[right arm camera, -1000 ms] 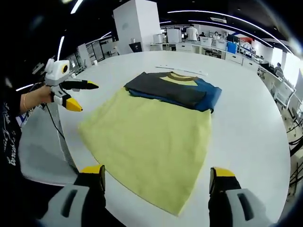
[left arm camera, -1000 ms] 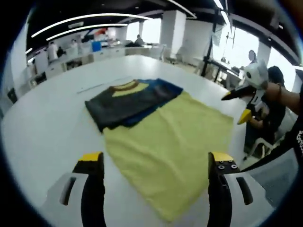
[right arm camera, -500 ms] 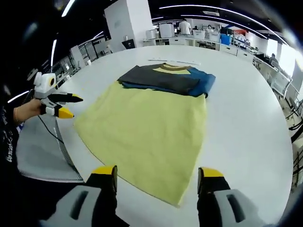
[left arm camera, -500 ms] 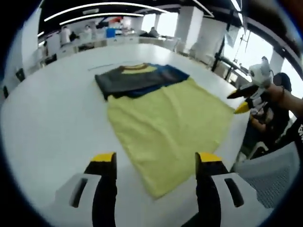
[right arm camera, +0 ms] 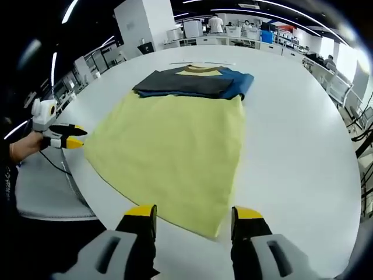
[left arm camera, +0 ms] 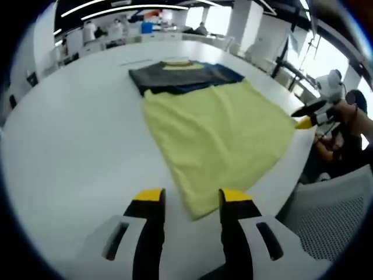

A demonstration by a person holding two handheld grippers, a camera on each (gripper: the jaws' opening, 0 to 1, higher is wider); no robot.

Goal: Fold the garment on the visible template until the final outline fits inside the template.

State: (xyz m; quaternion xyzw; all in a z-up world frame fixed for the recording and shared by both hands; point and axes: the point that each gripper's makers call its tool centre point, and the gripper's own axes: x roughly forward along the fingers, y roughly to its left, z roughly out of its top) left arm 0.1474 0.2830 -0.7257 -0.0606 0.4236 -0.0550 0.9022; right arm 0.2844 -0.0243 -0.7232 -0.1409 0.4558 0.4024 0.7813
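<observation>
A yellow garment lies flat on the white round table, its dark grey and blue sleeves folded across the collar end. My left gripper is open, its jaws standing either side of one hem corner. In the right gripper view the same garment spreads out, and my right gripper is open around the other hem corner. The right gripper also shows at the garment's far hem corner, and the left gripper shows in a hand at the table edge.
A grey mesh chair stands at the table's near edge, also seen as the chair. A thin pale strip lies on the table beyond the collar. Desks and people fill the far background.
Both pairs of jaws have narrowed. Each gripper has drawn back and lower to a hem corner at the table's near edge, so the garment sits farther up both views.
</observation>
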